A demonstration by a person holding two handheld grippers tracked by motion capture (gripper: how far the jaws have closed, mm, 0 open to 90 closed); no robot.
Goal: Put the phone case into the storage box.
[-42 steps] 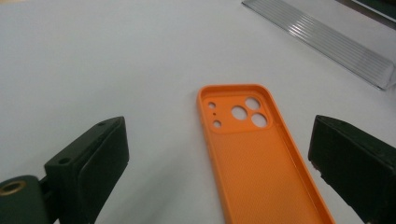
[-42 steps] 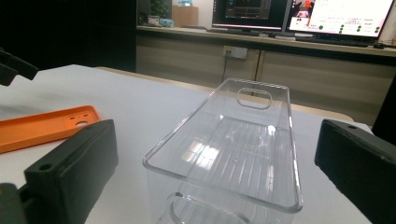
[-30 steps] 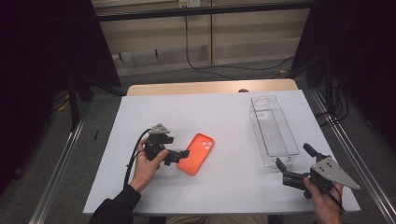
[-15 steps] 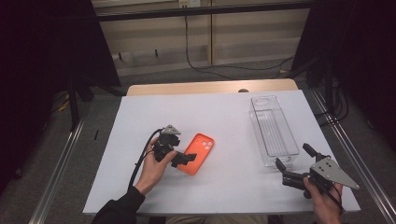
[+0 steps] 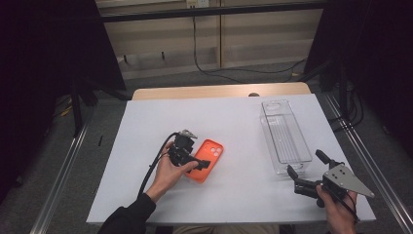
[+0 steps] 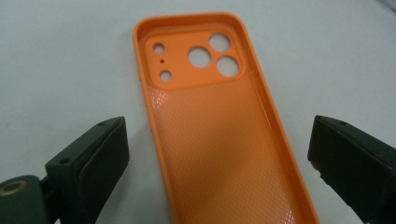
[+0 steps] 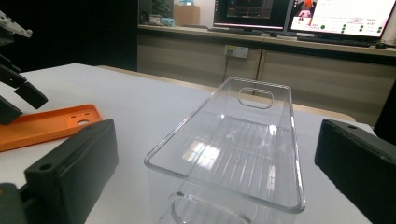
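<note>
An orange phone case [image 5: 210,157] lies inside-up on the white table [image 5: 234,117], left of the middle. My left gripper [image 5: 195,158] is open over the case's near end, one jaw on each side. In the left gripper view the case [image 6: 215,121] runs between the two jaws of the left gripper [image 6: 219,144], camera holes at the far end, and neither jaw touches it. A clear plastic bin [image 5: 285,134] stands empty at the right. My right gripper [image 5: 306,165] is open just in front of the bin's near end [image 7: 233,140], held level with the rim.
A wooden strip [image 5: 219,91] borders the table's far edge. Metal rails [image 5: 63,170] run along both sides, with cables on the floor behind. The right gripper view shows the orange case [image 7: 46,123] with the left gripper [image 7: 14,93] above it, and monitors [image 7: 299,11] far behind.
My left gripper has moved right, from beside the orange case to over its near end, jaws still open. The right gripper has barely shifted.
</note>
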